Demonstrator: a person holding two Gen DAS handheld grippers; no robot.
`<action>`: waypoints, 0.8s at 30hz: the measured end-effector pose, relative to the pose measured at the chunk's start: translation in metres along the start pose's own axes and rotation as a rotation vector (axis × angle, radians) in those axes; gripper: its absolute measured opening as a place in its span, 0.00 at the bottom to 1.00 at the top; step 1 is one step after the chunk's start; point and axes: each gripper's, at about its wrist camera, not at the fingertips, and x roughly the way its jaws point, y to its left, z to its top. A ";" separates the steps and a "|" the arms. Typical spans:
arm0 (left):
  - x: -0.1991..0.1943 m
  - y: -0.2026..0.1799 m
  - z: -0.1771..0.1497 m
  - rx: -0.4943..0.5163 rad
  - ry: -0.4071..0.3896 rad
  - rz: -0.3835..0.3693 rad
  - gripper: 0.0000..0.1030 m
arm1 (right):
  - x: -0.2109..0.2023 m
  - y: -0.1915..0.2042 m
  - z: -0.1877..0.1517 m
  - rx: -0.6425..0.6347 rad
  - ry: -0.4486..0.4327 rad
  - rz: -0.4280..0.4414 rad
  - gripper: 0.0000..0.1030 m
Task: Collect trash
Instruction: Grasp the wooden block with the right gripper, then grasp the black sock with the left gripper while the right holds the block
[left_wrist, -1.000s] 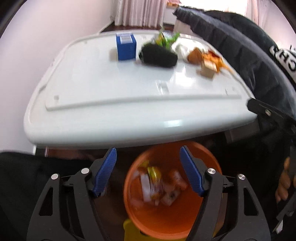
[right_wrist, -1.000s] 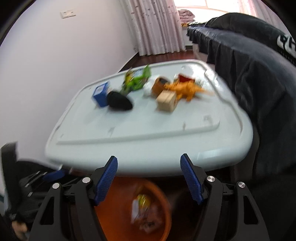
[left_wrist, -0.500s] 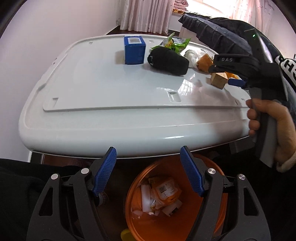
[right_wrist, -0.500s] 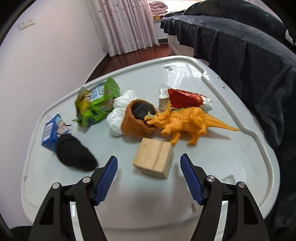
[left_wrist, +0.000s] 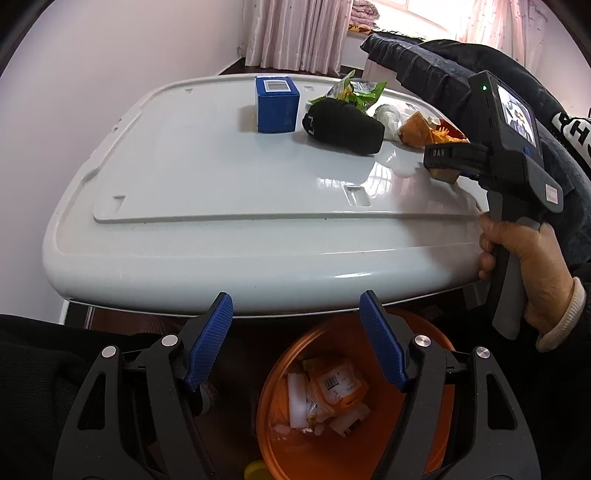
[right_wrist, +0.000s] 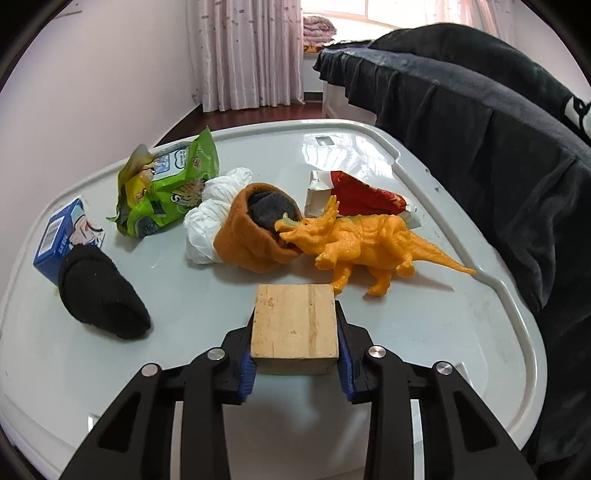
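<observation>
Pale walls (right_wrist: 110, 74), pink curtains (right_wrist: 243, 51) — bright window (right_wrist: 354, 11), dark wood floor (right_wrist: 236, 118).

You can read "DAS" in pale letters on the black arm of the right claw (left_wrist: 448, 162). The blue carton (left_wrist: 277, 104) shows a barcode label on top, its digits too small to read.

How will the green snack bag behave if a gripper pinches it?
The green snack bag looks crumpled and torn open, so it is probably floppy and light. Its glossy film may slip between fingers. It leans on the white wad, which might shift too.
</observation>
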 end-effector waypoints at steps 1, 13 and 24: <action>0.000 0.001 0.000 -0.003 -0.004 0.004 0.68 | -0.001 -0.001 -0.001 -0.002 -0.003 0.006 0.34; 0.001 0.001 0.003 -0.020 -0.035 0.019 0.68 | -0.030 -0.021 -0.002 0.077 0.036 0.199 0.34; 0.015 -0.033 0.093 -0.206 -0.058 -0.047 0.68 | -0.119 -0.066 0.019 -0.031 -0.110 0.282 0.34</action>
